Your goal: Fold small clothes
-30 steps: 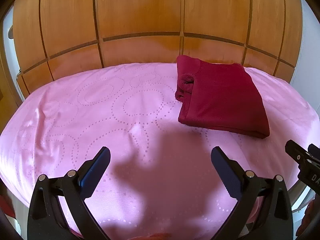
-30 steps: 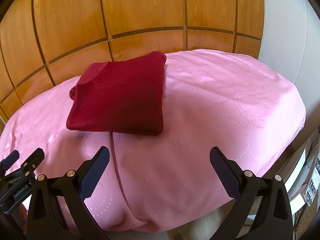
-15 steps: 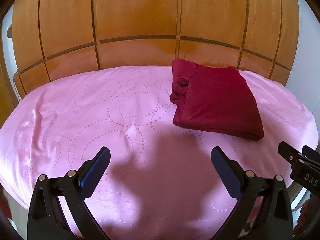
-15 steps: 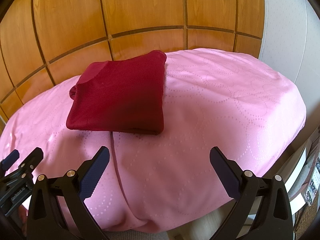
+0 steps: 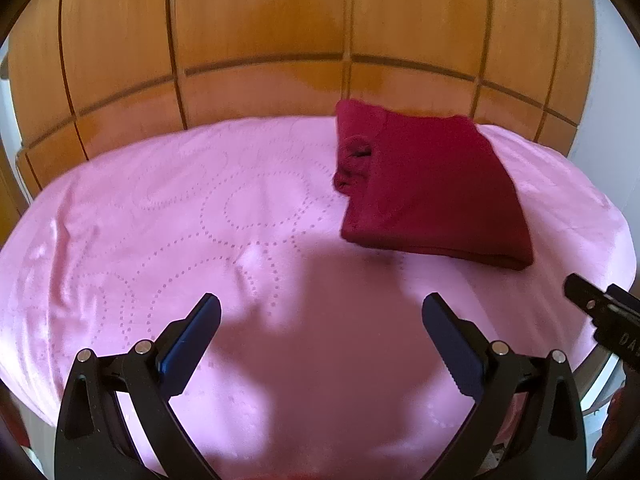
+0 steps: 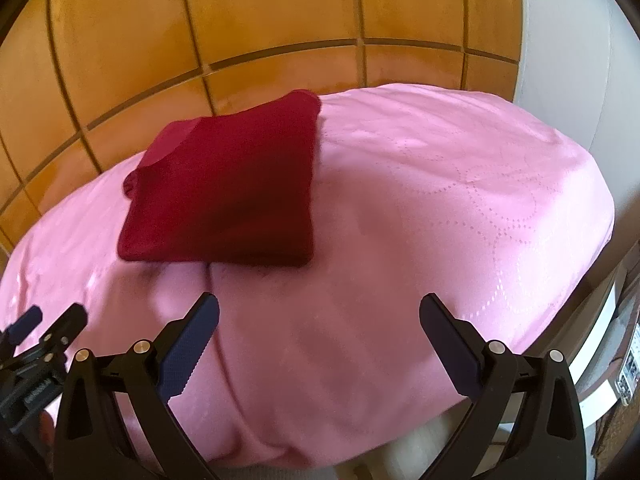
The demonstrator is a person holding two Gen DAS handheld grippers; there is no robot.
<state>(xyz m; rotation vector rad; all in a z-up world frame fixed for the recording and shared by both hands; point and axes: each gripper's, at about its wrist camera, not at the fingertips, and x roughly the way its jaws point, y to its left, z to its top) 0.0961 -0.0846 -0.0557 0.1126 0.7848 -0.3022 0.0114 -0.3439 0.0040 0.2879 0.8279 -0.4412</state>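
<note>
A dark red garment (image 5: 428, 184) lies folded into a neat rectangle on the pink cloth (image 5: 160, 240), towards the back right in the left wrist view. In the right wrist view the same folded garment (image 6: 232, 192) sits at centre left. My left gripper (image 5: 320, 312) hangs open over bare pink cloth, well short of the garment and to its left. My right gripper (image 6: 320, 312) is open too, just in front of the garment's near edge, holding nothing. Each gripper shows at the edge of the other's view.
A wooden panelled wall (image 5: 260, 40) rises right behind the covered table. A white wall (image 6: 568, 40) stands at the right. The pink cloth (image 6: 460, 200) drapes over the table's front and right edges, with a long crease (image 6: 220, 320) near my right gripper.
Both grippers have drawn back and risen slightly from the garment, which now looks a little farther away. The garment itself has not moved. Both stay open.
</note>
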